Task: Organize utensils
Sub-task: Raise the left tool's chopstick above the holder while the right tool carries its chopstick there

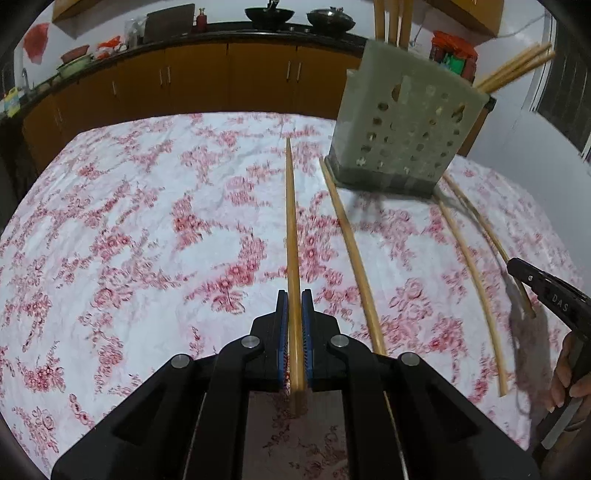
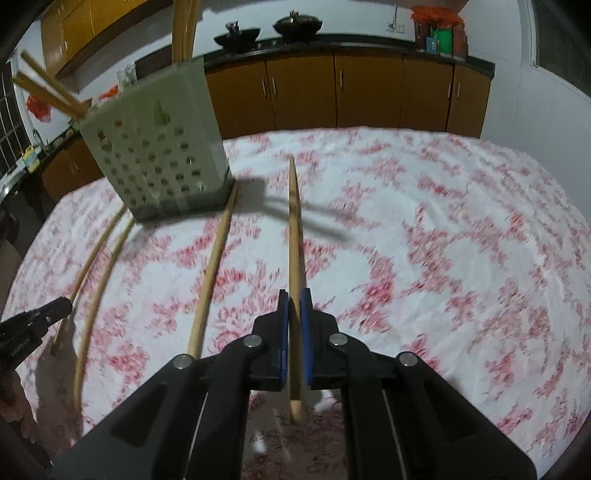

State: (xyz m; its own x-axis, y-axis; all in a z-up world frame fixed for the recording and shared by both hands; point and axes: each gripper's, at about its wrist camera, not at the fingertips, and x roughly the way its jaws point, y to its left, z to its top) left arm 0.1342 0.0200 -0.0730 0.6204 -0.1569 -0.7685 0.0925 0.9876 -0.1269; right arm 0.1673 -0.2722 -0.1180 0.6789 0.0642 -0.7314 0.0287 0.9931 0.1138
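My left gripper (image 1: 294, 297) is shut on a wooden chopstick (image 1: 291, 229) that points forward over the floral cloth. My right gripper (image 2: 294, 297) is shut on another wooden chopstick (image 2: 294, 229) the same way. A pale perforated utensil holder (image 1: 402, 125) stands on the table with several chopsticks sticking out of its top; it also shows in the right wrist view (image 2: 159, 147). Three more chopsticks lie loose on the cloth, one beside the holder's base (image 1: 354, 258) and two curved-looking ones (image 1: 472, 273). The right gripper's tip shows at the right edge of the left view (image 1: 517, 267).
The table wears a white cloth with red flowers (image 1: 147, 229). Behind it runs a counter with orange cabinets (image 1: 229, 74), black woks (image 1: 269, 14) and jars. A person's hand (image 1: 569, 373) shows at the right edge.
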